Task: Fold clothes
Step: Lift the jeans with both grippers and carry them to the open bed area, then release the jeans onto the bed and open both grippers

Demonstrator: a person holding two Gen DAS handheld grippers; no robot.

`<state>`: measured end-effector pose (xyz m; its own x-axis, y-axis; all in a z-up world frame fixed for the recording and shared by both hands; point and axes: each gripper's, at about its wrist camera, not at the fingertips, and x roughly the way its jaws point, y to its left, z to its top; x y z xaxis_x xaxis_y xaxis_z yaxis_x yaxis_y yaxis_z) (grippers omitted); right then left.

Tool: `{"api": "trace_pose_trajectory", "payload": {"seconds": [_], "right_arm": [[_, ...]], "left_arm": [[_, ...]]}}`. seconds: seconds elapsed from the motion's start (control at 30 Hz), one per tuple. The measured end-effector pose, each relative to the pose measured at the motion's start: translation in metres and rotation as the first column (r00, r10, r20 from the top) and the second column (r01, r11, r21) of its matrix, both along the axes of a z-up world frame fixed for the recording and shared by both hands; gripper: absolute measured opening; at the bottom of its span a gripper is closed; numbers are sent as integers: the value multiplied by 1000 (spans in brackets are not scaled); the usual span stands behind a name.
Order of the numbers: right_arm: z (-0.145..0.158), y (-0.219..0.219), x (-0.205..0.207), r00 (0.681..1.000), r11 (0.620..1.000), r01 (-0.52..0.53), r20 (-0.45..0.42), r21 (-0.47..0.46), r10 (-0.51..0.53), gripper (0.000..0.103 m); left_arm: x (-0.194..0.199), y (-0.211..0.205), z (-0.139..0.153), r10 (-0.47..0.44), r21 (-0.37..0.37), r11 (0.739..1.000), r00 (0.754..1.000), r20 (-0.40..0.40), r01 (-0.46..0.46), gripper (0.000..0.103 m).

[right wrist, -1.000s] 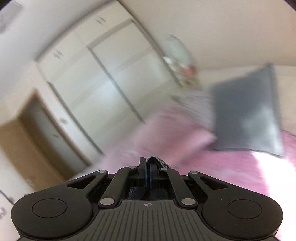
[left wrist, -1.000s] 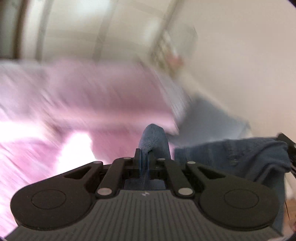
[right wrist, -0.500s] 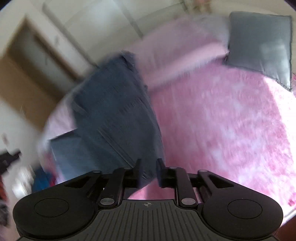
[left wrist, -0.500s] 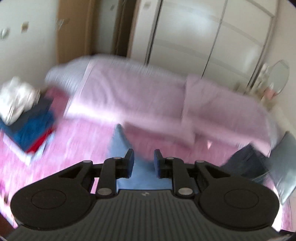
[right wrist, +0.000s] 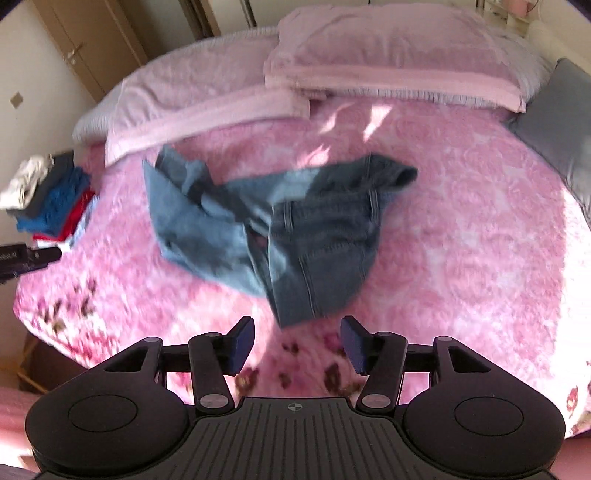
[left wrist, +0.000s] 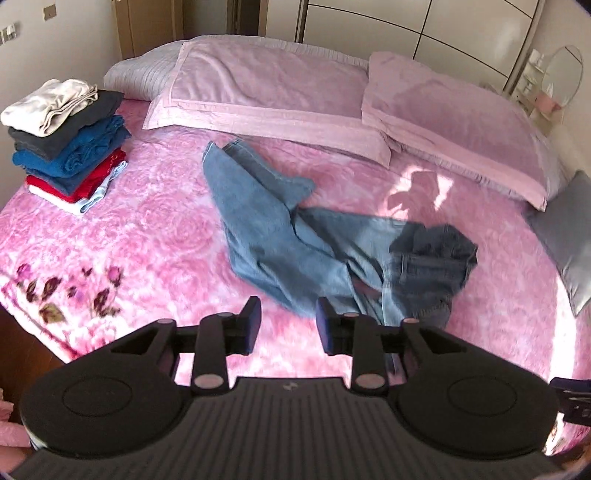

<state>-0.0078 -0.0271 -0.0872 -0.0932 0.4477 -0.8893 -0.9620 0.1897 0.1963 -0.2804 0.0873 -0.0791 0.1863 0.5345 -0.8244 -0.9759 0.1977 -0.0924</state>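
Dropped since a second ago: jeans [left wrist: 295, 240] no longer pinched in either tool, now lying crumpled on the bed. Nearest, left gripper [left wrist: 288, 325] with fingers apart and empty, matte black plastic with dark blue pads; right gripper [right wrist: 297, 341] likewise spread wide, holding nothing. Just beyond, plush pink blanket [left wrist: 147, 240] with embossed rose swirls and a printed flower border at the near edge. Mid-bed, the blue denim twisted, legs splayed toward the left, waistband bunched at the right. Farther left, stack of folded clothes [left wrist: 66, 147]: white, grey, blue, red. At right edge, smooth grey cushion [left wrist: 565, 236]. Farthest, two fleecy lilac pillows [left wrist: 266, 85], then pale wardrobe doors [left wrist: 406, 22].
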Motion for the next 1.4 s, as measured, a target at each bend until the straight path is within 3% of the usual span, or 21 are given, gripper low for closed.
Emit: {"api": "trace_pose_trajectory", "payload": {"seconds": [0.43,0.7,1.1,1.4], "right_arm": [[-36,-72,-16,996,994,-70,40,-83,74,55],[-22,-75,-30,987,989,-143,75,-26,144,55],[-14,-34,-48,984,990,-138,114,-1,137,55],[-12,30,-58,993,1000,-20,118,10,18,55]], "left_arm": [[3,-118,-22,5,-85,996,999,-52,-9,31],[-3,-139,-3,15,-9,1000,997,-72,-15,38],[-17,-89,-2,-14,5,1000,998,-53,15,38],[-33,9,-1,-86,19,996,994,-64,88,38]]}}
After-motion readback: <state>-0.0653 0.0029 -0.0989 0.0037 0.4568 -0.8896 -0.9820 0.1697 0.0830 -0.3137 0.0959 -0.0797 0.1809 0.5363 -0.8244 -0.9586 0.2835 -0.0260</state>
